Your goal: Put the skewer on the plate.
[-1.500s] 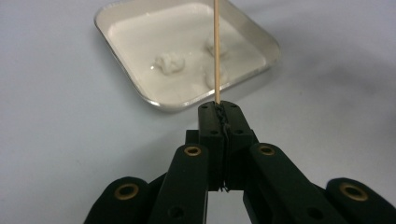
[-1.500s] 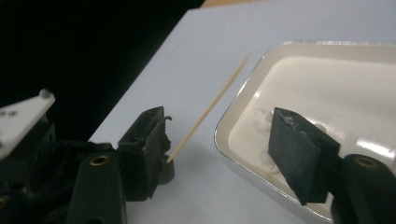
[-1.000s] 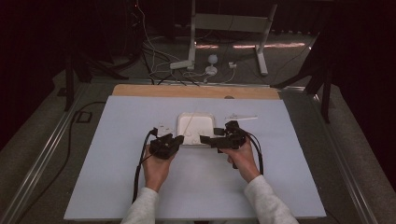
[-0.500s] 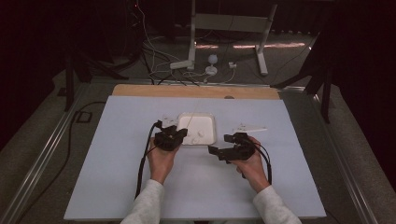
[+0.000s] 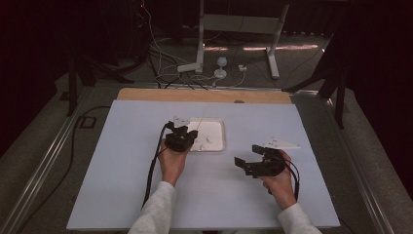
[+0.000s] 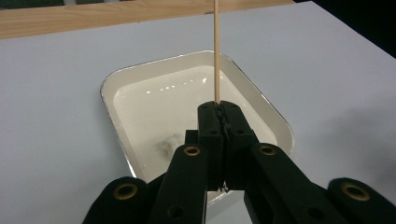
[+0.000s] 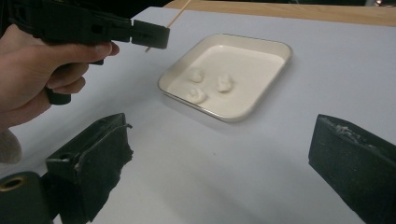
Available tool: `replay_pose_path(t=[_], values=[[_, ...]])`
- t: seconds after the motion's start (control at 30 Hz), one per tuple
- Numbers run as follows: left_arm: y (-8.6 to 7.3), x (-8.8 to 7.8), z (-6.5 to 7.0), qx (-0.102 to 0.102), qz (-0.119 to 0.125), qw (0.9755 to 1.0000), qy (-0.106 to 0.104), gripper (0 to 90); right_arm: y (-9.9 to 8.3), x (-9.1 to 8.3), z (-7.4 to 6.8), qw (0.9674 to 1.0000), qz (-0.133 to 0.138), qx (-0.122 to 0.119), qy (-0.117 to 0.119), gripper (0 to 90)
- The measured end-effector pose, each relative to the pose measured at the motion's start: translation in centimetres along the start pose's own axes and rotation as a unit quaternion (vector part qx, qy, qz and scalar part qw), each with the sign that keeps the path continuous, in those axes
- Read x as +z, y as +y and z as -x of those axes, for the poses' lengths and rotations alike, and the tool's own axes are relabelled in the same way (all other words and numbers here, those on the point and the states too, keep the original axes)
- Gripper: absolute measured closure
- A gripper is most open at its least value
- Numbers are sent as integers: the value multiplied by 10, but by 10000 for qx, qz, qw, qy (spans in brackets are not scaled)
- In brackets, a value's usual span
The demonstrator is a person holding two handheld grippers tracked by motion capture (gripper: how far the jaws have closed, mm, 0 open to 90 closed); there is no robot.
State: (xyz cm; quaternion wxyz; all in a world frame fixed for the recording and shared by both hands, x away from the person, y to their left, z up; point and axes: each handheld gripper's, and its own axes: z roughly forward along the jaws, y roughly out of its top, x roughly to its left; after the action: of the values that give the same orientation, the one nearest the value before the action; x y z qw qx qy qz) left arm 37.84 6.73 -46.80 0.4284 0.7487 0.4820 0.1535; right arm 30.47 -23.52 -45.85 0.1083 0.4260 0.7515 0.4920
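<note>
Skewer [image 6: 216,51] pinched in left claw [image 6: 218,109], over tray [image 6: 112,84]

- Your skewer [image 6: 216,51] is a thin, straight, pale wooden stick. In the left gripper view it rises straight up out of the closed jaws, clamped at its lower end, and runs off the top of the picture.
- In the right gripper view the skewer [image 7: 180,10] slants up and away from the jaws, above the counter just beside the tray's near corner.
- Your tray [image 5: 221,127] is shallow, white, square-ish with rounded corners and a thin metal-looking rim. It lies flat near the middle of the counter.
- Three small white lumps [image 7: 205,86] sit close together inside the tray, toward one end; the rest of its floor is glossy and bare.
</note>
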Motion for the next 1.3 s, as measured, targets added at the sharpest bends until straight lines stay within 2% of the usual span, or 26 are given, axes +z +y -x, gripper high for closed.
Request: replay_pose_path(t=[0.13, 0.3, 0.67, 0.87, 1.03, 1.1, 1.3], values=[[0, 8, 1, 21, -43, 10000, 29, 892, -7, -8, 6, 9999, 2, -52, -139, 56], [-1, 18, 1, -101, -131, 9998, 133, 892, -13, -18, 13, 9996, 33, 12, -263, 59], [-7, 31, 4, -192, -416, 9983, 356, 888, -16, -22, 15, 9996, 63, 37, -275, 62], [-14, 36, 3, -256, -567, 9973, 388, 883, -16, -22, 14, 9996, 62, 27, -263, 63], [-21, 40, 0, -387, -648, 9964, 387, 876, -16, -23, 15, 9996, 61, 52, -268, 63], [-23, 41, 0, -397, -652, 9965, 346, 834, -17, -22, 15, 9996, 53, 47, -270, 63], [-21, 36, -2, -478, -397, 9980, 104, 588, -17, -22, 15, 9996, 52, 44, -264, 63]])
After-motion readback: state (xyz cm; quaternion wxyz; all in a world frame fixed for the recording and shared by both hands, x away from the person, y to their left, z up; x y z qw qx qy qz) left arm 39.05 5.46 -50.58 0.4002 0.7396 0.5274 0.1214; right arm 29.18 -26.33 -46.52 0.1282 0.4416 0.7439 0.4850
